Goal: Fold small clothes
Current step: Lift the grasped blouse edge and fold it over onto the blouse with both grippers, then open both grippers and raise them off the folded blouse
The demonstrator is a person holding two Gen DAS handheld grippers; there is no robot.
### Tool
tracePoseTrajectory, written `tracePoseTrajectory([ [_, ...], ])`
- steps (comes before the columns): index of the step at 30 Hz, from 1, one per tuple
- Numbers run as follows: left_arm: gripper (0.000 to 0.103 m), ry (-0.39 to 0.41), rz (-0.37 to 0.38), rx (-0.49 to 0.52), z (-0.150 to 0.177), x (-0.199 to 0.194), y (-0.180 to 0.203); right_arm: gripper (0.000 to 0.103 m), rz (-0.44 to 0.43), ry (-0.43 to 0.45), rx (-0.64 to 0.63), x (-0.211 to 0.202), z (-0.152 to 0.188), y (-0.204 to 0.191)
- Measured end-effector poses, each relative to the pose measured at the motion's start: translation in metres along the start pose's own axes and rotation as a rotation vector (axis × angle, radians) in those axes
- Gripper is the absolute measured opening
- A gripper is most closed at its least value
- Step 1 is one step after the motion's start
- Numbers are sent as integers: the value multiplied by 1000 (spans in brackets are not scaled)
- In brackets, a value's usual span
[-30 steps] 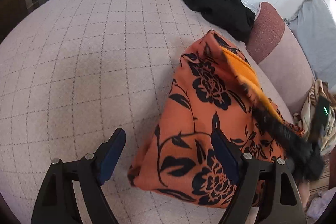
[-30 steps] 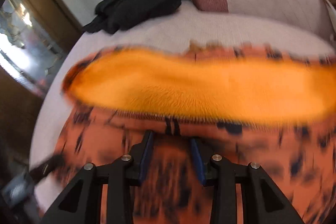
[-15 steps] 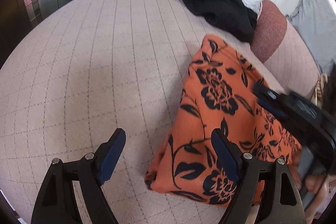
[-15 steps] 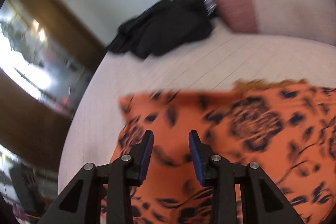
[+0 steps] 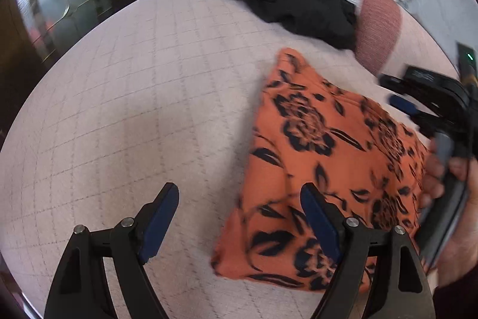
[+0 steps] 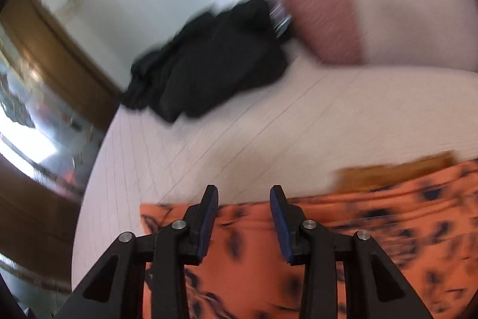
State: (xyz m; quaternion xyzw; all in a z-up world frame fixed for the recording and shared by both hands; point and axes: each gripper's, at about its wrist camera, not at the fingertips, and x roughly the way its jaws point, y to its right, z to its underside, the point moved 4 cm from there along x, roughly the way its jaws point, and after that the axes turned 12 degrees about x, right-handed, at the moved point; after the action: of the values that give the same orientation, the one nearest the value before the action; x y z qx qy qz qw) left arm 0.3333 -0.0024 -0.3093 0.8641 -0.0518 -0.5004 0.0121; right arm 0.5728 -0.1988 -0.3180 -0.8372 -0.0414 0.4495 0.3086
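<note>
Left wrist view: the left claw [image 5: 239, 217] tips down, spread wide with nothing in it, over the near corner of the folded orange flowered cloth [image 5: 322, 169] on the bed [image 5: 134, 94]. A hand [image 5: 454, 217] holds the right claw [image 5: 400, 102] past the cloth's far side.

Right wrist view: the right claw [image 6: 243, 217] is half apart, empty, above the orange flowered cloth [image 6: 373, 244]. A black garment [image 6: 209, 73] lies beyond the cloth.
</note>
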Motion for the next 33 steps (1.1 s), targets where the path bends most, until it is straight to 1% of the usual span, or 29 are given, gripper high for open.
tracePoseTrajectory([
  [3, 84, 10, 26, 41, 4, -2, 14, 40, 73, 89, 77, -49, -22, 64],
  [5, 84, 25, 37, 69, 5, -4, 25, 40, 156, 151, 105, -84, -35, 115],
  [7, 84, 31, 26, 95, 4, -1, 37, 40, 227, 181, 140, -110, -46, 160],
  [8, 84, 32, 11, 102, 1, 1, 42, 40, 250, 178, 185, -119, -52, 189],
  [11, 85, 34, -55, 124, -1, 11, 52, 40, 297, 177, 280, -134, -64, 253],
  [13, 90, 17, -83, 138, -2, 19, 56, 40, 321, 162, 327, -129, -68, 288],
  [14, 91, -5, -99, 151, -2, 27, 58, 35, 334, 135, 348, -121, -68, 301],
  [16, 97, -48, -129, 166, -2, 40, 60, 35, 293, 165, 356, -128, -69, 308],
  [19, 99, -47, -135, 140, -4, 42, 56, 35, 250, 174, 341, -149, -66, 298],
  [20, 99, -44, -144, 139, -4, 39, 55, 35, 227, 182, 337, -158, -62, 291],
  [21, 99, -24, -167, 145, -6, 33, 55, 36, 193, 190, 324, -166, -55, 280],
  [22, 99, 14, -191, 156, -10, 27, 58, 37, 166, 191, 301, -175, -46, 268],
  [23, 99, 69, -205, 174, -12, 13, 60, 37, 151, 191, 257, -194, -34, 259],
  [24, 99, 113, -203, 190, -13, 1, 64, 37, 144, 192, 220, -206, -24, 249],
  [26, 99, 194, -182, 216, -11, -23, 74, 37, 117, 198, 163, -243, 8, 238],
  [28, 99, 283, -170, 241, -2, -52, 84, 37, 97, 200, 137, -275, 48, 232],
  [29, 99, 331, -165, 257, 8, -68, 92, 37, 93, 208, 132, -289, 65, 231],
  [30, 99, 359, -156, 264, 16, -80, 97, 37, 91, 218, 130, -302, 83, 231],
  [31, 99, 384, -130, 260, 24, -92, 106, 37, 91, 224, 127, -315, 101, 232],
  [33, 99, 386, -57, 259, 42, -111, 119, 38, 119, 251, 103, -336, 130, 232],
])
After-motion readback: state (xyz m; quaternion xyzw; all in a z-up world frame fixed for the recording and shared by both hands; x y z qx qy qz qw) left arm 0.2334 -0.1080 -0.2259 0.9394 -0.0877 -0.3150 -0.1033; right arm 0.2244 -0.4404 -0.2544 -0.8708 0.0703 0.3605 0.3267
